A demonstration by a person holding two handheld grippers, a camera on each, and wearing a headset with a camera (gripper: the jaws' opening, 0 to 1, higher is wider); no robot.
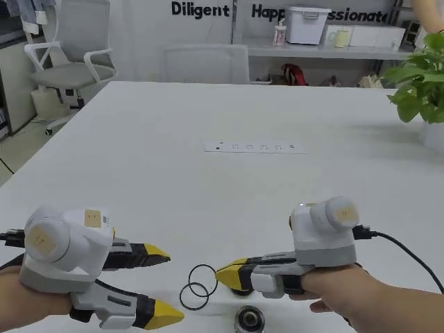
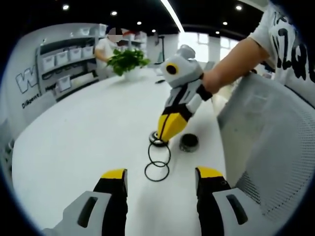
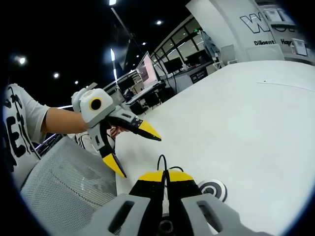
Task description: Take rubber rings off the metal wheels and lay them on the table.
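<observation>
Left gripper (image 1: 163, 284): held at the lower left in the head view, over the near edge of the table (image 1: 208, 194). Its jaws (image 2: 161, 174) are spread wide apart and nothing is held between them.
Lower rubber ring (image 1: 194, 297): laid flat on the table, between the two grippers. It is just ahead of the left gripper's tips in the left gripper view (image 2: 156, 172).
Upper rubber ring (image 1: 202, 273): overlapped with the lower ring. Its far edge is caught at the right gripper's tips (image 3: 161, 161).
Right gripper (image 1: 225, 276): pointed leftward, low over the table. Its jaws are closed together on the edge of the upper rubber ring (image 3: 165, 177).
Dark wheel (image 1: 243, 291): seen directly under the right gripper's tips (image 2: 158, 140).
Metal wheel (image 1: 248, 319): set flat on the table, just beside the dark wheel and nearer the table edge (image 2: 188, 142).
Power strip (image 1: 253, 146): laid at mid-table, well apart from the work.
Plant (image 1: 420, 83): placed at the far right.
</observation>
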